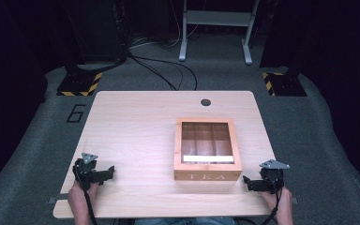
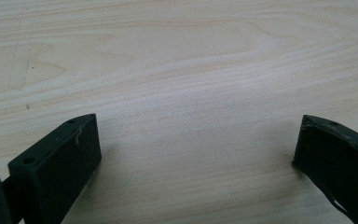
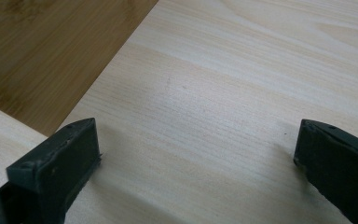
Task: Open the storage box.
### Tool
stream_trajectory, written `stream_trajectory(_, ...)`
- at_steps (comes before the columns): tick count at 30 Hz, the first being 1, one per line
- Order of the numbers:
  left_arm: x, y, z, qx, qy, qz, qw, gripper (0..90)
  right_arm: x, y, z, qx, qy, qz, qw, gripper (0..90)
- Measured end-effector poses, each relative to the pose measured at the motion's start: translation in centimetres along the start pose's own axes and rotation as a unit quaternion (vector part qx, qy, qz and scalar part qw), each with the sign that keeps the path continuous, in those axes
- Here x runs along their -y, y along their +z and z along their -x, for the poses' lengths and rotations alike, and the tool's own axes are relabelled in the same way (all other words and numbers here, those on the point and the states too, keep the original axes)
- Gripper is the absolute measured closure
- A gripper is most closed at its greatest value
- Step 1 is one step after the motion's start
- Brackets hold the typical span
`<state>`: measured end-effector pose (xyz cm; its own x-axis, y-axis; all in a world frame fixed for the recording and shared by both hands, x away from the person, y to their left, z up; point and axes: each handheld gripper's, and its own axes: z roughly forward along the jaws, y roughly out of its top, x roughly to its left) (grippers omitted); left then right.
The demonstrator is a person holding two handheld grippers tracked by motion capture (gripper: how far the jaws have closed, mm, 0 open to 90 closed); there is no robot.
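Wooden tea box [image 1: 208, 150] with clear lid sits closed right of center on the table [image 1: 136, 131], left gripper [image 1: 104, 174] and right gripper [image 1: 251, 183] resting near the front corners, both jaws spread wide, holding nothing, 2 hands behind.

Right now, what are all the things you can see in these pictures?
Table: one, pale wood, middle of the room.
Tea box: one, brown wood with a clear lid and the word TEA on its front, on the table's right half, lid closed.
Hole: one, dark and round, near the table's far edge.
Number 6: one, black, on the grey floor left of the table.
Metal stand: one, grey, on the floor behind the table.
Left gripper: one, black, near left corner, open, holding nothing.
Right gripper: one, black, near right corner beside the box, open, holding nothing.
Hands: two, at the near edge.
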<state>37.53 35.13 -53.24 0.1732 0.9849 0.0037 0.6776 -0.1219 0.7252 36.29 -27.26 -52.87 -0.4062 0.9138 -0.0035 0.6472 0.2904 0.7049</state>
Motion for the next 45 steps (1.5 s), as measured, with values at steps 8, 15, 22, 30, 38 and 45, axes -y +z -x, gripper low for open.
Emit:
stream_trajectory(8,0.0,0.0,0.0,0.000,0.000,0.000,1.0000,0.5,-0.1,-0.2,-0.4,-0.018,0.000,-0.005,0.9998,0.0)
stream_trajectory(15,0.0,0.0,0.0,0.000,0.000,0.001,1.0000,0.5,-0.5,-1.9,-2.7,-0.073,0.001,0.050,0.9961,0.0)
stream_trajectory(22,0.0,0.0,0.0,0.000,0.001,0.000,1.0000,0.5,-1.2,-2.2,-4.4,-0.081,-0.019,0.060,0.9947,0.0)
stream_trajectory(30,0.0,0.0,0.0,-0.001,0.000,0.000,1.0000,0.5,-2.2,-2.2,-5.7,-0.086,-0.030,0.092,0.9916,12.1)
stream_trajectory(38,0.0,0.0,0.0,0.000,0.000,0.000,1.0000,0.5,-2.5,-2.7,-6.3,-0.087,-0.040,0.125,0.9875,26.4)
stream_trajectory(45,0.0,0.0,0.0,0.000,0.001,0.000,1.0000,0.4,-2.4,-3.0,-6.4,-0.080,-0.055,0.133,0.9863,32.1)
